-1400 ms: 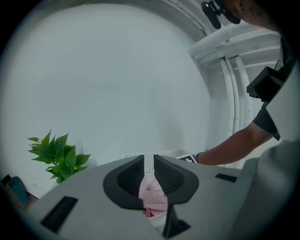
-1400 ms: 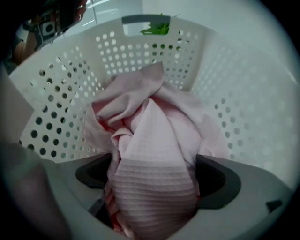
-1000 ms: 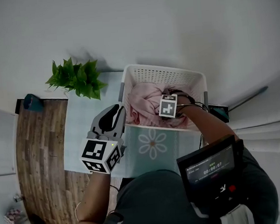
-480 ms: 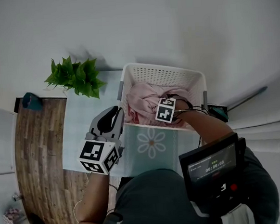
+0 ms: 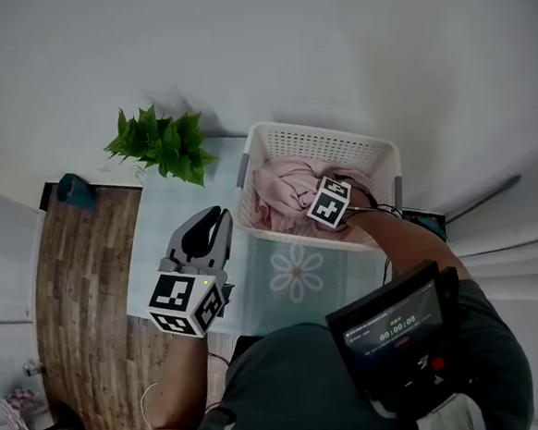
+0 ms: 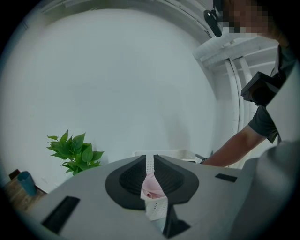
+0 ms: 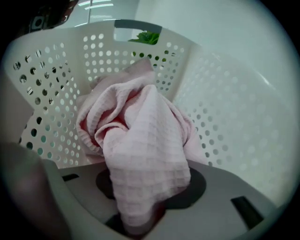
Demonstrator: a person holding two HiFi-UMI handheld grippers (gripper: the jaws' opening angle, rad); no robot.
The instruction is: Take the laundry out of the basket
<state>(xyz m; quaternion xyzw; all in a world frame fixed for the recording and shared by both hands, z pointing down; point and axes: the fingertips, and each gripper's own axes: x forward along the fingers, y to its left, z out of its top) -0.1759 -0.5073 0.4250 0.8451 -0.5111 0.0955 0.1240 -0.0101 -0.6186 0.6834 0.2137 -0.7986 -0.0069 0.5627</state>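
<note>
Right gripper view puts us inside the basket (image 7: 56,75): closest to us, the right tool (image 7: 150,190) is closing its jaws on a fold of the pink laundry (image 7: 140,140), which sits bunched between them and drapes over both pads. From that pinch the waffle-weave cloth runs up and away toward the far perforated wall, where the rest lies crumpled on the basket floor. We see nothing else in the basket. Head view shows the heap stretched along the basket's longer side. The left tool (image 6: 150,173) hangs over the counter (image 5: 167,217), just beside the basket's left end, its jaws drawn all but together and gripping nothing. Farther off, a leafy green plant (image 5: 163,145) stands on the counter near the wall.
</note>
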